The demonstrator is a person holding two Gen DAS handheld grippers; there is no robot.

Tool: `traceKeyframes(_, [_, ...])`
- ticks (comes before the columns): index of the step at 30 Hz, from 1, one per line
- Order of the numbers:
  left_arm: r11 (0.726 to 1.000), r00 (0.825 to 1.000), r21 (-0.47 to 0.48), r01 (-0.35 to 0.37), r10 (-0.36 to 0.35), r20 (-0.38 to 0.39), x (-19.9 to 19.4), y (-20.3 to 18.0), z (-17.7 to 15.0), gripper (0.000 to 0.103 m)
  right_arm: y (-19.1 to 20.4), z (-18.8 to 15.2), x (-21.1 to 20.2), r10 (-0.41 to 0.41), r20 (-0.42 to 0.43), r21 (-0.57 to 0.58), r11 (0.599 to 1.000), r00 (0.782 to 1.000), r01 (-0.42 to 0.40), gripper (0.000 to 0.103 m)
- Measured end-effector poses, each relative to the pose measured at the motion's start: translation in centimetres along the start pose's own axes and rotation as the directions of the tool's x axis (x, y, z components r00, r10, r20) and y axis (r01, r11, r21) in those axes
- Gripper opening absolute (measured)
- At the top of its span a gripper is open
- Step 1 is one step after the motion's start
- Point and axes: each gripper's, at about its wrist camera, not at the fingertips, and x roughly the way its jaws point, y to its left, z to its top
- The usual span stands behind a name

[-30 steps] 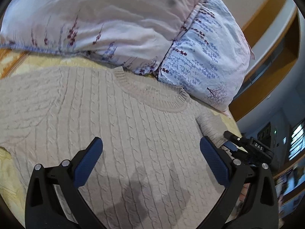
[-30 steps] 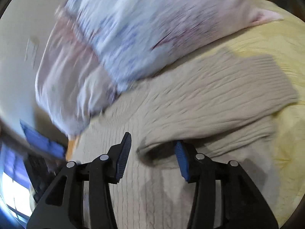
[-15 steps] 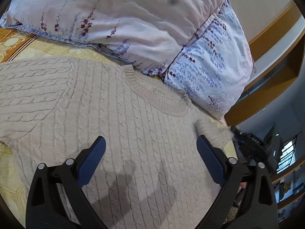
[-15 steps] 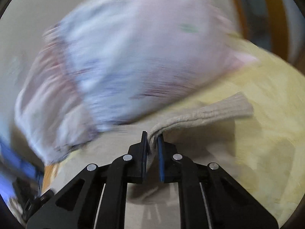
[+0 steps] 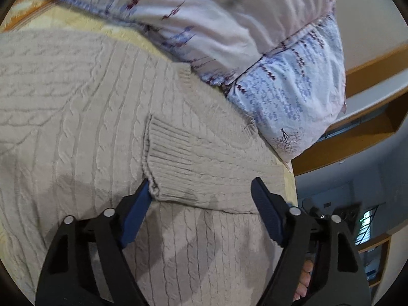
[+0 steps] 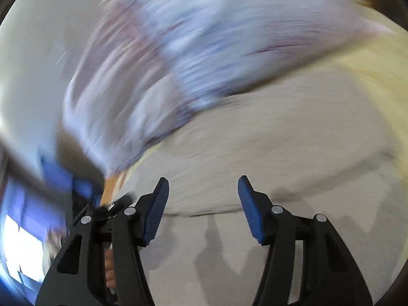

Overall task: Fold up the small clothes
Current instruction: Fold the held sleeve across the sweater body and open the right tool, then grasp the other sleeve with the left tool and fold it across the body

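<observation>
A beige cable-knit sweater (image 5: 76, 127) lies flat on a yellow bedspread (image 5: 76, 17). One sleeve (image 5: 204, 168) is folded across its chest, ribbed cuff (image 5: 168, 142) pointing left. My left gripper (image 5: 201, 196) hovers low over that sleeve with its jaws closing. The sleeve's lower edge lies between the blue pads (image 5: 135, 211), and the left pad touches the cuff corner without pinching. In the blurred right wrist view, my right gripper (image 6: 203, 183) stands over the sweater (image 6: 280, 140), its jaws opening and nothing gripped between them.
Two floral pillows, one pale pink (image 5: 229, 25) and one blue (image 5: 293, 89), lie against the sweater's collar. A wooden shelf (image 5: 369, 68) and the room lie beyond the bed's right edge. In the right wrist view the pillows (image 6: 204, 38) and bedspread (image 6: 369, 58) are smeared.
The right gripper shut on the sleeve, carried it across the chest and has let go. The left gripper has sunk closer to the sweater, rolled, and its jaws have narrowed.
</observation>
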Motion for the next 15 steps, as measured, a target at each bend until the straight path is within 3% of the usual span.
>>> traceKeyframes(3, [0.999,1.0,-0.032,0.003,-0.003,-0.004,0.4,0.5,0.4,0.07,-6.1,0.5,-2.1,-0.061,0.041,0.239,0.97,0.997,0.049,0.057])
traceKeyframes(6, [0.999,1.0,-0.04,-0.017,0.017,0.001,0.6,0.5,1.0,0.067,-9.5,0.5,-2.4,-0.064,0.05,0.358,0.933,0.997,0.042,0.052])
traceKeyframes(9, [0.998,0.999,-0.041,-0.036,0.037,0.008,0.8,0.6,1.6,0.059,-10.8,0.8,-2.4,-0.038,0.087,0.395,0.919,0.995,0.001,0.044])
traceKeyframes(12, [0.997,0.998,-0.035,-0.063,0.064,0.016,1.4,0.8,2.5,0.044,-11.2,1.2,-2.6,-0.052,0.141,0.393,0.92,0.989,-0.008,0.041])
traceKeyframes(15, [0.998,0.998,-0.025,-0.062,0.062,0.003,2.2,0.9,3.3,0.023,-11.2,1.5,-2.1,-0.068,0.158,0.386,0.923,0.985,0.002,0.036])
